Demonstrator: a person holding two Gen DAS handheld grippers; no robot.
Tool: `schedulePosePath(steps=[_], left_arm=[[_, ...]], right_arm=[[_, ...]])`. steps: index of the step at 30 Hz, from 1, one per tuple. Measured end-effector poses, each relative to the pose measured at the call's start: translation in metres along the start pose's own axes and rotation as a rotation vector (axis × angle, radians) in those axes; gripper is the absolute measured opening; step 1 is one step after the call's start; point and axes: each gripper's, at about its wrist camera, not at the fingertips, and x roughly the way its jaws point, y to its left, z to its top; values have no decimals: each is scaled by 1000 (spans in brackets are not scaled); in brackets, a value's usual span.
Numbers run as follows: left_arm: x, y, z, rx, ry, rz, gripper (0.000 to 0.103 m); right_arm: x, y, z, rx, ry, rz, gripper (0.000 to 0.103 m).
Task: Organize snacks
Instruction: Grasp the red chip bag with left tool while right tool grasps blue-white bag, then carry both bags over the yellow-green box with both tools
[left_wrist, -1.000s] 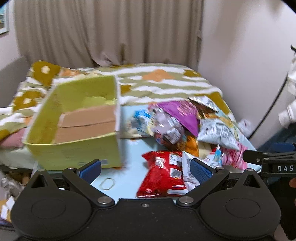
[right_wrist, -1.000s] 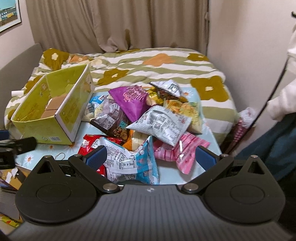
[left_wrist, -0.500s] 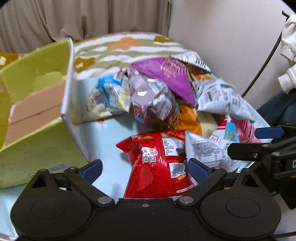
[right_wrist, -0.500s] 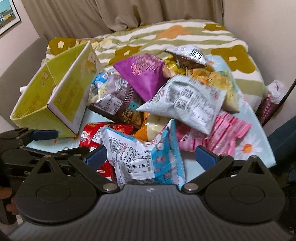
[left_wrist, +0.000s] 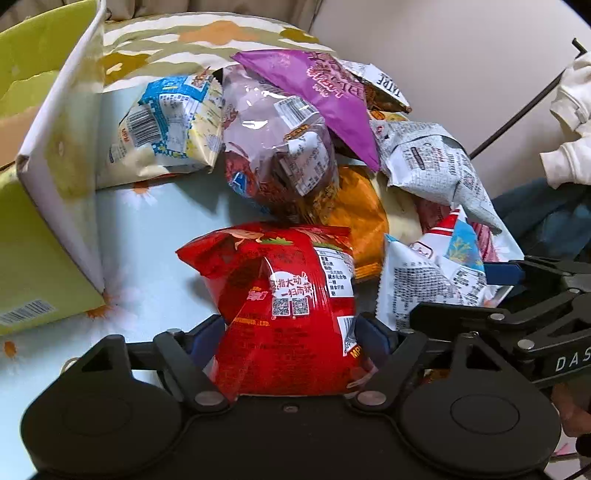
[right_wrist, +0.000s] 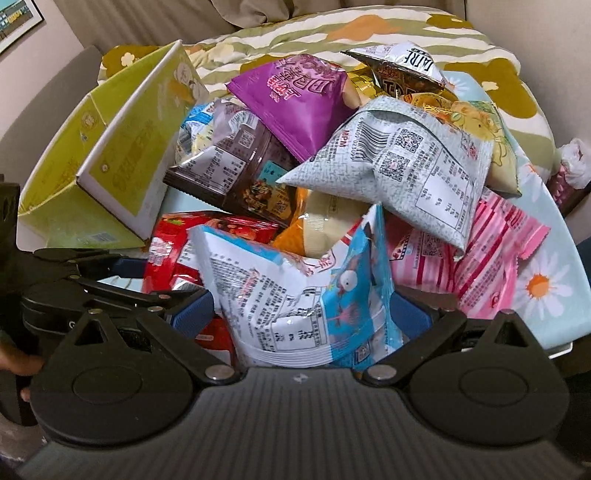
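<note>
A pile of snack bags lies on a pale blue flowered cloth (left_wrist: 155, 236). My left gripper (left_wrist: 288, 334) points down at a red snack bag (left_wrist: 280, 295); its jaws are closing and both blue pads touch the bag's sides. My right gripper (right_wrist: 301, 314) stands open astride a white and blue snack bag (right_wrist: 280, 291), whose edges reach almost to the pads. The red bag (right_wrist: 173, 243) shows left of it, with the left gripper (right_wrist: 122, 269) beside it. The yellow-green cardboard box (left_wrist: 40, 229) stands open at the left.
Behind lie a purple bag (right_wrist: 299, 96), a grey-white bag (right_wrist: 406, 162), a pink bag (right_wrist: 491, 258) and a dark brown bag (right_wrist: 229, 166). The box (right_wrist: 122, 155) touches the pile's left side. A striped flowered bedspread (right_wrist: 369, 33) lies beyond; a wall and a white sleeve (left_wrist: 569, 125) are at right.
Both grippers have dropped toward the pile and tilted down. The left jaws have narrowed onto the red bag. The right jaws keep their width, now astride the white and blue bag.
</note>
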Motion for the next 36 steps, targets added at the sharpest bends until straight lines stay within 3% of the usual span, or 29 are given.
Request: schedulePosePath(steps=[5,19,23,27,36], left_arm=[[-3,-4,-2,28,-7,14,75],[-27,9,-16,-25,-38,119,70],[-33,11,-20,-53,-49,129,68],[-43,9,-23,-67,-74,142,68],[-69,-6,-24,-73,-140,174,67]], right_arm=[[7,-6,2,6,12,13,103],[39,-16,11,63,81,118,103],[33,-12,9,43,61,123,103],[27,-5,11,15,52,125,93],[3,9,19,-43,10,159,91]])
